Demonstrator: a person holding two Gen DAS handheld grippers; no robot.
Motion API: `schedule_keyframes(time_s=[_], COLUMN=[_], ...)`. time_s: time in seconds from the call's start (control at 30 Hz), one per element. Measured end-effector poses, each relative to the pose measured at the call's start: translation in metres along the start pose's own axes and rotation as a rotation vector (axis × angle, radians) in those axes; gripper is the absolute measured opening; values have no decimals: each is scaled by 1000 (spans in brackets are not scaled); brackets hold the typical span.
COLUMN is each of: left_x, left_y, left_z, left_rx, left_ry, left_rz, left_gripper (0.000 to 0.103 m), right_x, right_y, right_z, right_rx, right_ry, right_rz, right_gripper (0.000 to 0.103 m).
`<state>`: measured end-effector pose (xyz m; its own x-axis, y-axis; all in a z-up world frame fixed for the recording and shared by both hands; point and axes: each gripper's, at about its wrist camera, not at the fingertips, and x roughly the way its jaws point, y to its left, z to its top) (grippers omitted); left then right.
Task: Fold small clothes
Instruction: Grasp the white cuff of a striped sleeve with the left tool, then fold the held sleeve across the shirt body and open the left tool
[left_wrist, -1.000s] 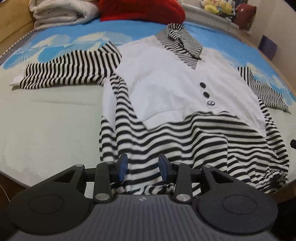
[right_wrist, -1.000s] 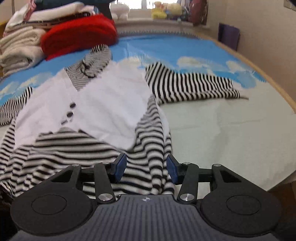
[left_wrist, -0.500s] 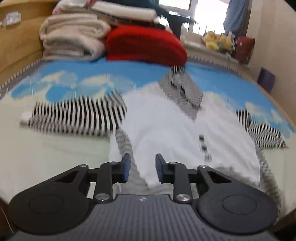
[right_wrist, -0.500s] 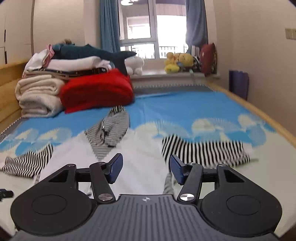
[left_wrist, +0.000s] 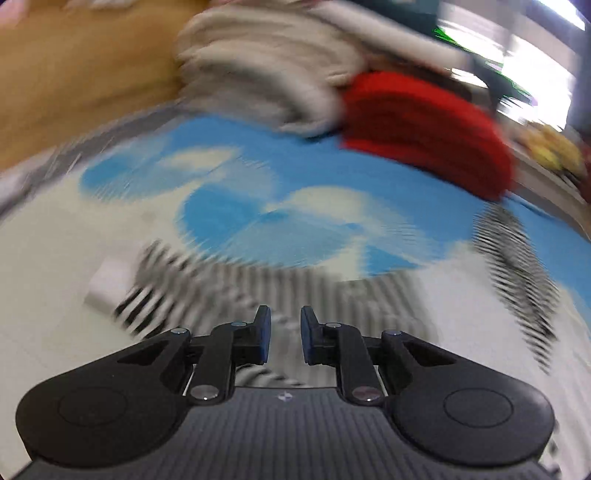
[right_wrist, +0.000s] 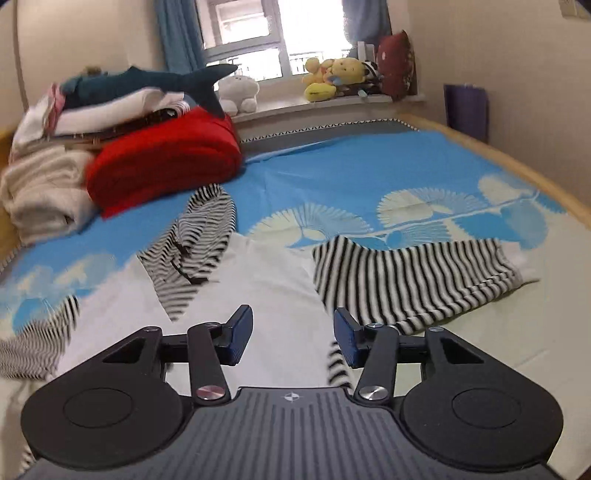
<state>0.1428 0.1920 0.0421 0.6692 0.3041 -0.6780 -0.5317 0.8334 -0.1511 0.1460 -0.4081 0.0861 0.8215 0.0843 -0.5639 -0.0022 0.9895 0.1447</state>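
Striped sweater (right_wrist: 266, 295) lay flat at twelve o'clock of both empty, parted grippers: left gripper (left_wrist: 284, 334), right gripper (right_wrist: 293, 332).

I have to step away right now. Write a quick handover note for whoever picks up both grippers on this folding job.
Left gripper: open with a narrow gap, holding nothing, aimed at the striped left sleeve; its view is badly motion-blurred.
Right gripper: wide open, empty, above the white front of the striped top.
The top lies spread flat on the blue and white bedsheet, hood pointing toward the red blanket, right sleeve stretched out sideways.
Done: no fold visible.
Left: fold both sleeves in, then fold the body.
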Motion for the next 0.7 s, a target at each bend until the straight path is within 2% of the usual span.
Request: schedule_keyframes(time_s=[0.07, 0.1, 0.17, 0.27, 0.37, 0.5, 0.53, 0.57, 0.63, 0.7], left_x=[25, 33, 38, 48, 55, 56, 56, 55, 57, 59], left_y=[40, 61, 93, 129, 158, 164, 163, 162, 158, 148], left_z=[0, 3, -1, -2, -7, -8, -9, -9, -9, -3], left_rx=[-163, -265, -391, -537, -669, -687, -678, -670, -652, -622], left_ry=[86, 102, 99, 107, 98, 77, 75, 69, 58, 24], left_rz=[59, 74, 107, 139, 116, 72, 72, 70, 58, 96], left_gripper=[19, 21, 35, 37, 37, 37, 32, 18, 1, 1], right_x=[6, 10, 16, 24, 33, 40, 40, 41, 41, 40], right_y=[5, 8, 17, 32, 45, 56, 58, 60, 61, 62], right_z=[1, 1, 2, 3, 4, 1, 1, 1, -1, -2], right_rx=[-34, -58, -99, -160, -184, -198, -201, -202, -199, -197], right_ry=[6, 13, 23, 28, 41, 69, 71, 74, 76, 81], right_rz=[-15, -17, -7, 8, 27, 36, 37, 37, 38, 37], right_gripper=[51, 52, 51, 50, 50, 50, 50, 50, 50, 50])
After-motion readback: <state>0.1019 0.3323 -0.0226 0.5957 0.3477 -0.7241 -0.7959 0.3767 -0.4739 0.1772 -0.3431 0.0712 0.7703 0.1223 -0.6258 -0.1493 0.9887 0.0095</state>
